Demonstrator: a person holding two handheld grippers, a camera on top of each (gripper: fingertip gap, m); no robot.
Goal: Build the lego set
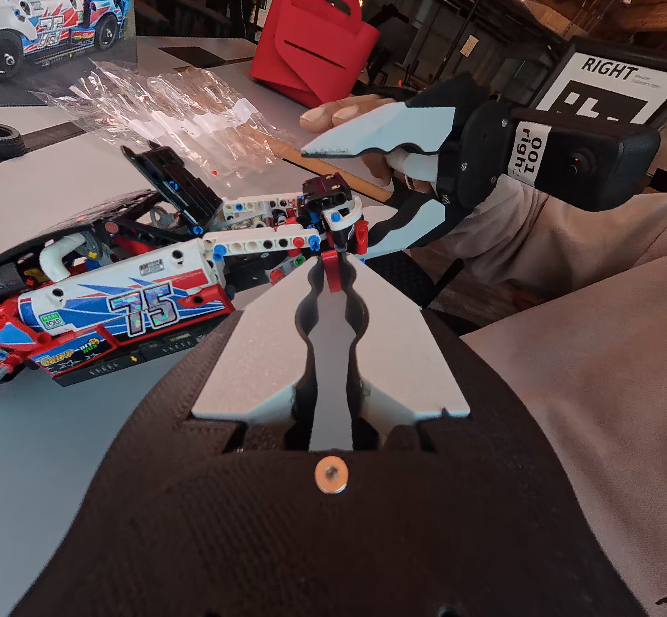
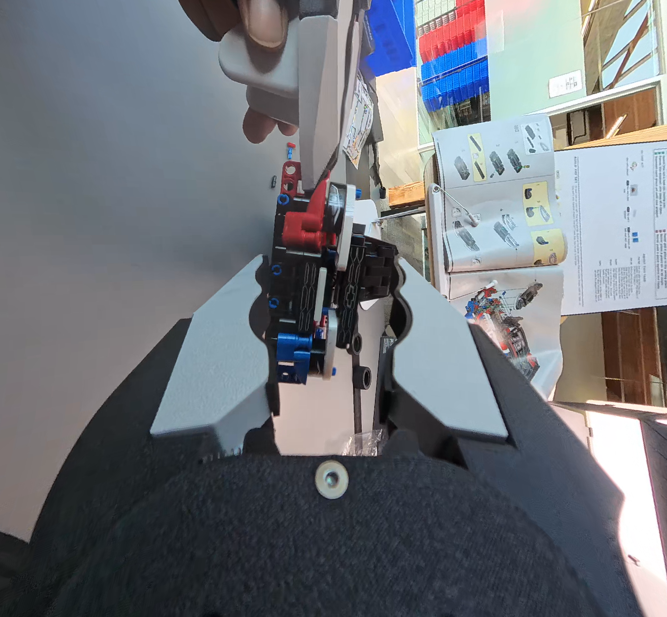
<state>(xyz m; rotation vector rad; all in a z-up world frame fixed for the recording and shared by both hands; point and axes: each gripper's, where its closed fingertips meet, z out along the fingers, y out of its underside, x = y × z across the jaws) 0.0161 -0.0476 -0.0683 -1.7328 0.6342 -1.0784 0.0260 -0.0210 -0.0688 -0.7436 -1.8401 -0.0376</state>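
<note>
Left tool point(image 1: 331, 263) nearly closed; right tool point(image 1: 337, 202) spread wide.

My left tool point(image 1: 332, 260) has two pale grey wedge-shaped fingers point(image 1: 267, 339) with wavy black inner edges, set in a dark, ribbed printed body. A single silvery screw in a washer point(image 1: 331, 474) sits in the middle of that body. My right tool point(image 2: 330, 267) is built alike: grey fingers point(image 2: 216, 357), black scalloped linings, a dark body, one screw point(image 2: 331, 479). Seen from the left camera, it carries a black housing point(image 1: 592, 162) with a white sticker, and a small spring point(image 1: 444, 198) near the hinge. I wear a light beige sleeve point(image 1: 541, 238).
</note>
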